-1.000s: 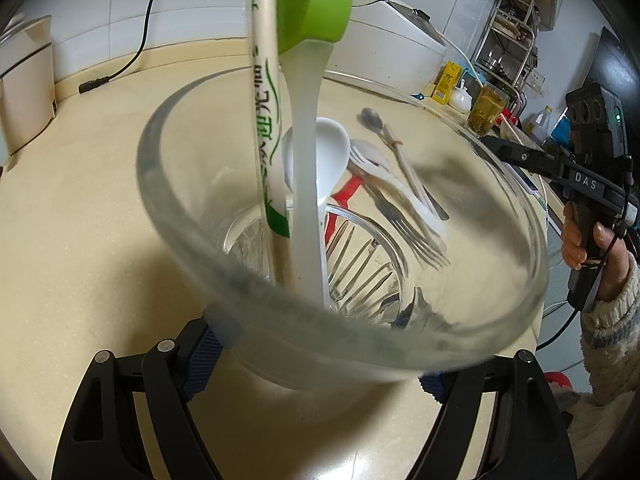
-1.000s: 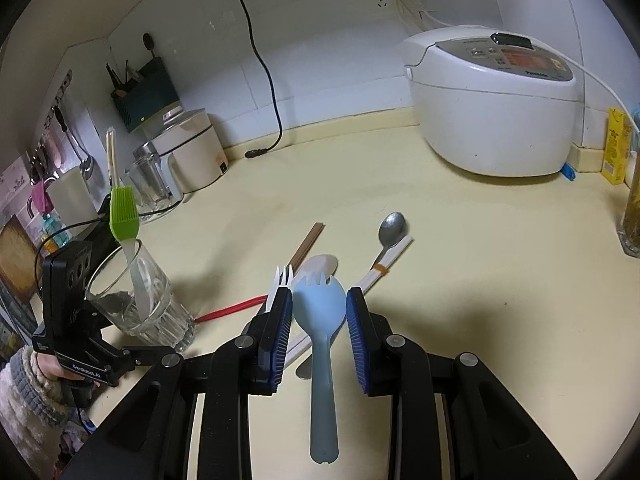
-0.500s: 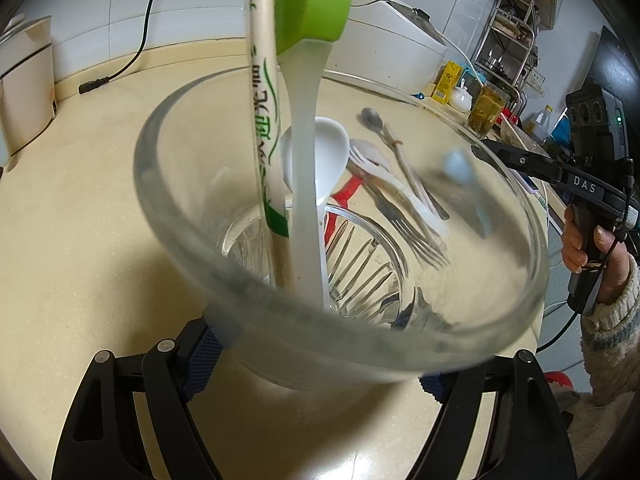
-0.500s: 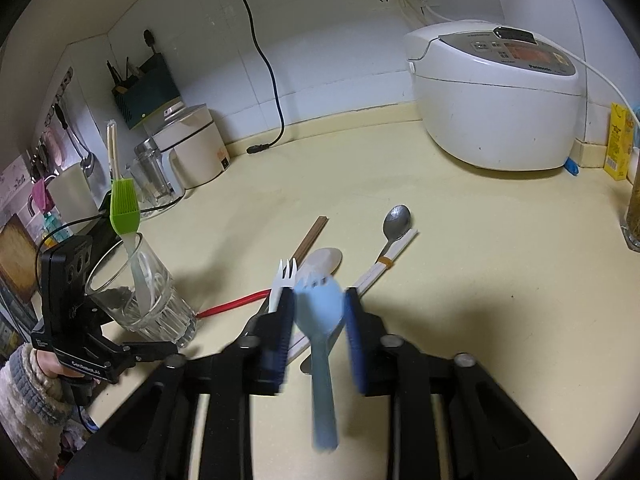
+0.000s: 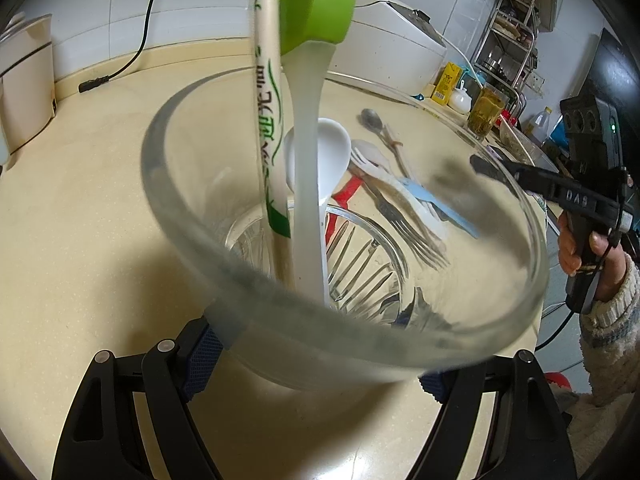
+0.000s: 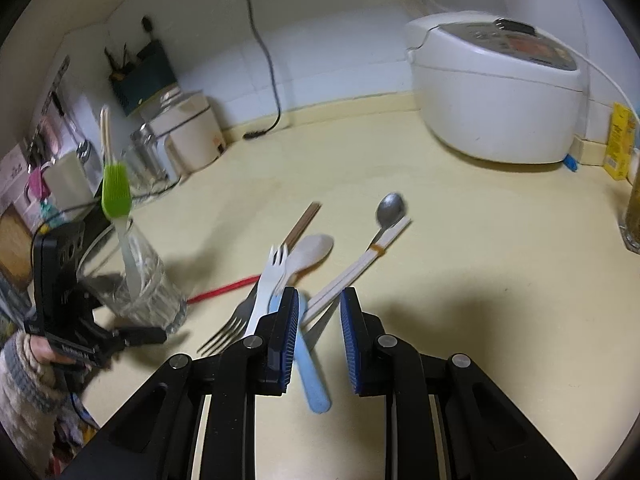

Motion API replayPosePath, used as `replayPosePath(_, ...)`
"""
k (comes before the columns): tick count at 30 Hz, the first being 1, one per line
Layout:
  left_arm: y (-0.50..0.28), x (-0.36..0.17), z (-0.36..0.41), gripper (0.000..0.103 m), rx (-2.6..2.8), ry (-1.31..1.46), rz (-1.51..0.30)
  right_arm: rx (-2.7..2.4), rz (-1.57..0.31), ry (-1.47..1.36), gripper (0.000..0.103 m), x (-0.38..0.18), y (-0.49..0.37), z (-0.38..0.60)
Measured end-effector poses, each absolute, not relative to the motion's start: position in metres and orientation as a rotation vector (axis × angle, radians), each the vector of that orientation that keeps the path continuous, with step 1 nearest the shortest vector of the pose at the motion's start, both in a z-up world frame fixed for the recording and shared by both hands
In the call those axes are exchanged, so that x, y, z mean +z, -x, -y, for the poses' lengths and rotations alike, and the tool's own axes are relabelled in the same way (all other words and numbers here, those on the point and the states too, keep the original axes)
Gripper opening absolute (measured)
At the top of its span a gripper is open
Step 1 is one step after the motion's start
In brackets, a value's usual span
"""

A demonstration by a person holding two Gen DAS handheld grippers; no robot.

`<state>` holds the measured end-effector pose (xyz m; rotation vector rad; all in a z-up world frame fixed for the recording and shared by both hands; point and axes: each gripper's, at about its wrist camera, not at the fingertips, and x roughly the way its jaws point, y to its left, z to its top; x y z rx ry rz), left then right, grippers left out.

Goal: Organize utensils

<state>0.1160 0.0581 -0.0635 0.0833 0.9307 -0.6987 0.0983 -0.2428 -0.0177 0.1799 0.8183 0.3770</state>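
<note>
My left gripper [image 5: 316, 372] is shut on a clear glass [image 5: 192, 208] that stands on the cream counter. In the glass are a green silicone brush [image 5: 316, 4] and wrapped chopsticks [image 5: 266, 80]. My right gripper [image 6: 319, 294] hangs low over the utensil pile with its jaws partly apart. A light blue spork [image 6: 310, 368] lies beneath it. The spork's handle runs beside the left pad, its head is tucked under the left finger, and the right pad is clear of it. The left wrist view shows the same spork [image 5: 440, 210] through the glass.
A white plastic fork [image 6: 268, 284], metal fork [image 6: 228, 328], white spoon [image 6: 312, 250], metal spoon [image 6: 390, 206], banded white chopsticks [image 6: 360, 266], brown chopsticks [image 6: 306, 220] and a red stick [image 6: 224, 290] lie together. A rice cooker [image 6: 496, 92] stands at the back right.
My right jaws narrowed around the spork's head. The spork then swung aside, so its head now sits under the left finger. The left gripper and glass stayed put.
</note>
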Motion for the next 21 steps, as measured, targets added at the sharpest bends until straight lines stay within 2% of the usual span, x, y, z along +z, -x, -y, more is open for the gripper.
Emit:
replayPosePath(11,-0.116,-0.063,-0.059,0.083,-0.7,-0.08,-0.931,0.408,-0.888,0.144,0.026,-0.041,-0.113,0.181)
replayPosePath(21,-0.118,-0.063,-0.064,0.083,-0.708,-0.066,-0.932,0.412,-0.913,0.209,0.031,-0.047,-0.131,0.174)
